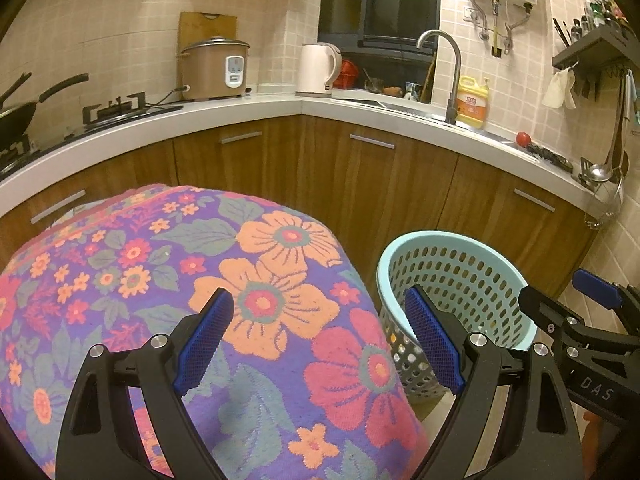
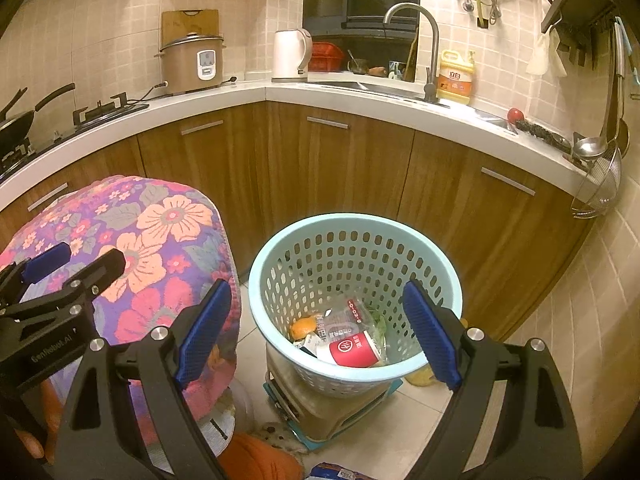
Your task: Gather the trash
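Observation:
A light-blue perforated basket (image 2: 356, 236) stands on a low stool on the floor. It holds a red and white paper cup (image 2: 350, 354), a clear plastic wrapper (image 2: 346, 318), an orange peel (image 2: 301, 327) and some greens. My right gripper (image 2: 316, 332) is open and empty, above the basket's near rim. My left gripper (image 1: 320, 338) is open and empty over a table covered with a floral cloth (image 1: 160, 280). The basket shows at right in the left wrist view (image 1: 460, 276). No trash shows on the cloth.
Wooden cabinets (image 2: 340, 168) under a white L-shaped counter (image 2: 224, 98) lie behind. On the counter stand a rice cooker (image 2: 192, 66), kettle (image 2: 290, 54), faucet (image 2: 416, 44), detergent bottle (image 2: 456, 76) and a tomato (image 2: 515, 114). A blue packet (image 2: 340, 472) lies on the tiled floor.

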